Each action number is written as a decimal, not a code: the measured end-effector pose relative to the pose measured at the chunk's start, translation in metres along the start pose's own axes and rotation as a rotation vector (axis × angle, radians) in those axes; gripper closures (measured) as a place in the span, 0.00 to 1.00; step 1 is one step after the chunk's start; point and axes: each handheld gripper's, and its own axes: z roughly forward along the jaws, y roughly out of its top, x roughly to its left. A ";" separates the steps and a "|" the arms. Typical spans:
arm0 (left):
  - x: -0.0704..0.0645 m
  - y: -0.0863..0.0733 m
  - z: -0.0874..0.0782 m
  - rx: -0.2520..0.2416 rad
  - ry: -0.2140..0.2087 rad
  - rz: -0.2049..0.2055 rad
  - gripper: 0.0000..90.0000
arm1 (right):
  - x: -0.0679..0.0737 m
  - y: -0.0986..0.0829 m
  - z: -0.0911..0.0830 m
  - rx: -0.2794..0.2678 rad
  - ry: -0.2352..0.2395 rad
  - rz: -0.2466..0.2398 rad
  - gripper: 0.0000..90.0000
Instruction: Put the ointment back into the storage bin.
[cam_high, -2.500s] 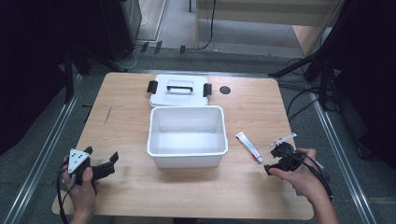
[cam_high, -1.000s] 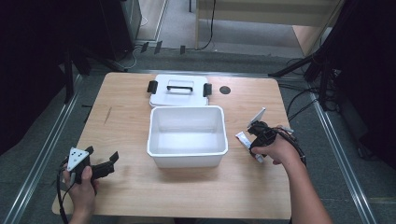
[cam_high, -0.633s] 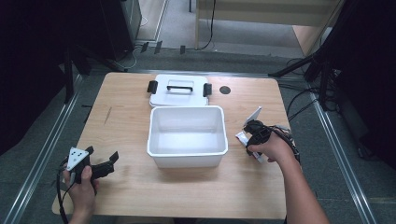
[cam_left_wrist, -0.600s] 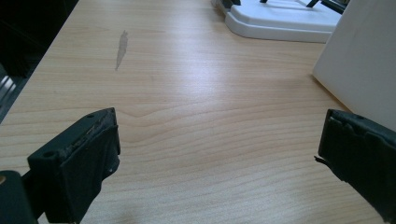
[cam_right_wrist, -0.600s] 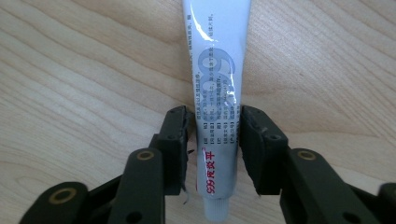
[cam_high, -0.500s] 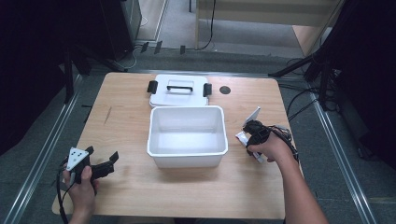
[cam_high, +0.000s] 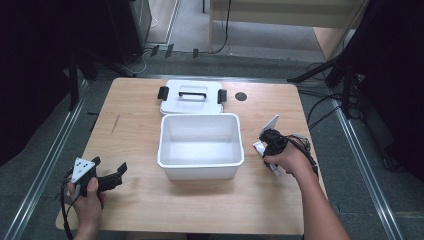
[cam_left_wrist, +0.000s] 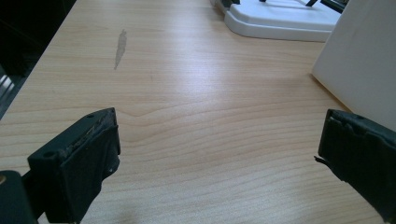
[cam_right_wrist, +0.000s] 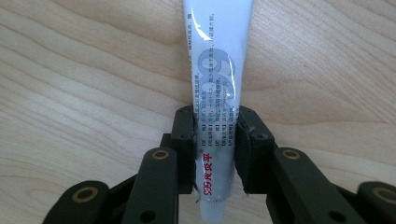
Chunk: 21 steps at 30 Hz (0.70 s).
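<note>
We have the right gripper (cam_right_wrist: 215, 140) clenched on the white tube (cam_right_wrist: 219, 70), which lies on the counter (cam_high: 140, 200) just right of the open bin (cam_high: 200, 145). Our left gripper (cam_high: 107, 180) rests released near the counter's corner. Likely the tube goes into the bin next; its lid (cam_high: 192, 97) waits behind.

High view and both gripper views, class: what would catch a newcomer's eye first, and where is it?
The open white bin stands at the middle of the wooden table, with its white lid lying flat just behind it. To the bin's right, the right gripper is closed on a white tube lying on the wood. The left gripper rests near the front left, jaws wide apart.
</note>
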 end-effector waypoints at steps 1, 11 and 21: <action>0.000 0.000 0.000 0.001 0.000 0.000 0.00 | 0.000 -0.001 -0.001 0.002 0.002 0.005 0.80; 0.001 0.000 0.000 -0.001 -0.003 -0.006 0.00 | -0.006 -0.005 -0.028 -0.028 0.032 0.054 0.80; 0.001 0.000 0.000 0.005 -0.002 -0.013 0.00 | -0.007 -0.004 -0.059 -0.071 0.058 0.067 0.80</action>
